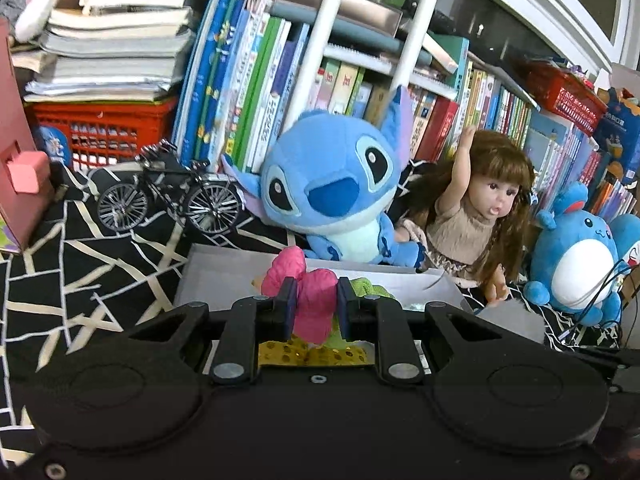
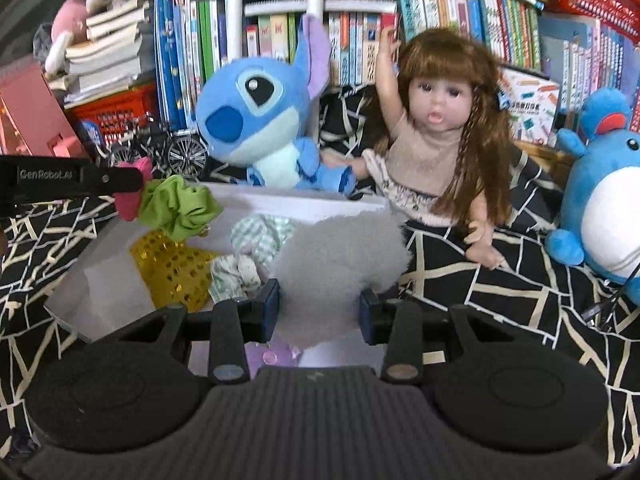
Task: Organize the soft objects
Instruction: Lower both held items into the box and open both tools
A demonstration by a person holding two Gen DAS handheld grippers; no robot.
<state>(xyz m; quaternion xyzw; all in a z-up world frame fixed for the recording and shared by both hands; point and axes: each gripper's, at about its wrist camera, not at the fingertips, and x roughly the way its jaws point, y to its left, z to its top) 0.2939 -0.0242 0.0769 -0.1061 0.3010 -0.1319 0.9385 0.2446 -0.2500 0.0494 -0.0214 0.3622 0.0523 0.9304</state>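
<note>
Left gripper (image 1: 316,308) clenched on pink scrunchie (image 1: 310,300), right gripper (image 2: 319,311) grasping grey fluffy piece (image 2: 340,264), both over white box (image 2: 304,200)

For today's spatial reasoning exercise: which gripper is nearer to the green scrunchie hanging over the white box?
Left. The left gripper is shut on a pink scrunchie with the green scrunchie right against it. The right gripper, shut on grey fluff, is farther across the white box.

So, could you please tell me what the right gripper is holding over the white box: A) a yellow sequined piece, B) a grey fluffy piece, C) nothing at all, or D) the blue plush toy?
B: in the right wrist view the right gripper is closed on a grey fluffy piece above the white box, while the yellow sequined piece lies inside the box.
</note>
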